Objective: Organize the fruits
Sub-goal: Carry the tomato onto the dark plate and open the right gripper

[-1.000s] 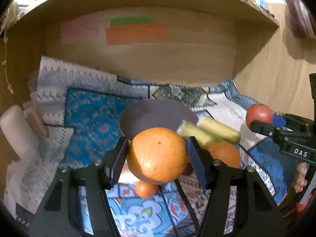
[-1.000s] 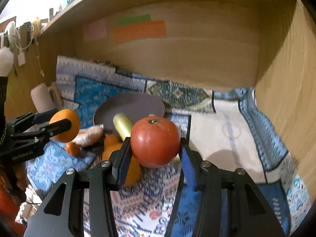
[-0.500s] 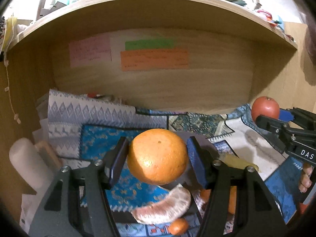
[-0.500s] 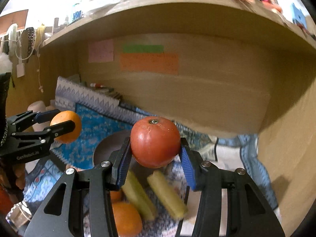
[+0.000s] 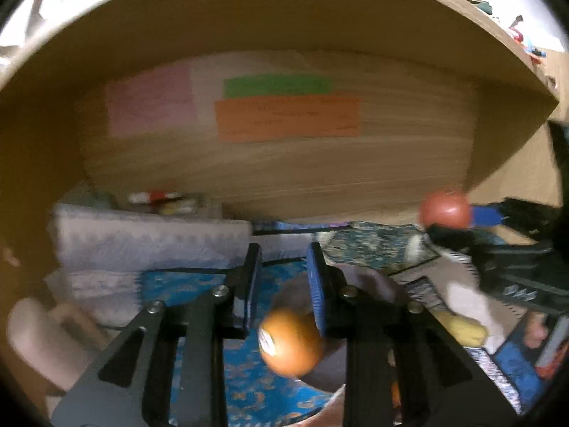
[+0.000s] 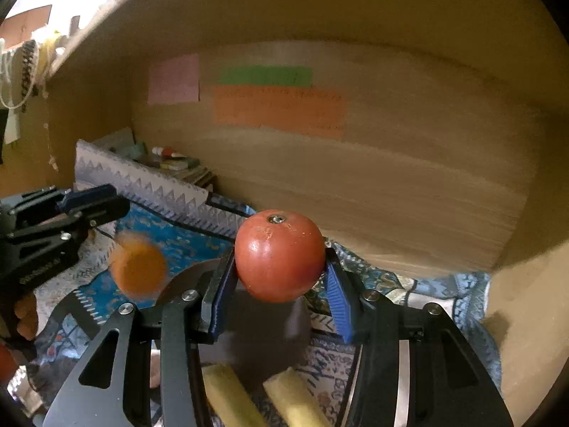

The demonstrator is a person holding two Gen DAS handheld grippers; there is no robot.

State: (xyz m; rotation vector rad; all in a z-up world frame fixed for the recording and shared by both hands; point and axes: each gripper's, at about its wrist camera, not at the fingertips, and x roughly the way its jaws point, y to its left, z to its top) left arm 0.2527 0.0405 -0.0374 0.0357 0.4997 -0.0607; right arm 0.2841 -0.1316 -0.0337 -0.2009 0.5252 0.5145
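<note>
My left gripper [image 5: 282,267] has nothing between its blue pads, which stand a narrow gap apart. The orange [image 5: 290,343] is blurred, in the air below the pads, over the dark plate [image 5: 370,284]. It also shows in the right wrist view [image 6: 138,272], below the left gripper [image 6: 89,206]. My right gripper [image 6: 279,274] is shut on a red tomato [image 6: 279,254], held above the dark plate [image 6: 263,323]. The tomato also shows in the left wrist view [image 5: 444,210].
Two pale yellow fruit pieces [image 6: 227,395] lie below the right gripper on a patterned blue cloth [image 6: 185,238]. A wooden back wall with pink, green and orange notes [image 5: 288,119] stands behind. A white roll [image 5: 39,341] lies at left.
The orange has left the left gripper and is dropping toward the plate; the left jaws have come closer together. Both grippers have tilted upward. The right gripper still holds the tomato.
</note>
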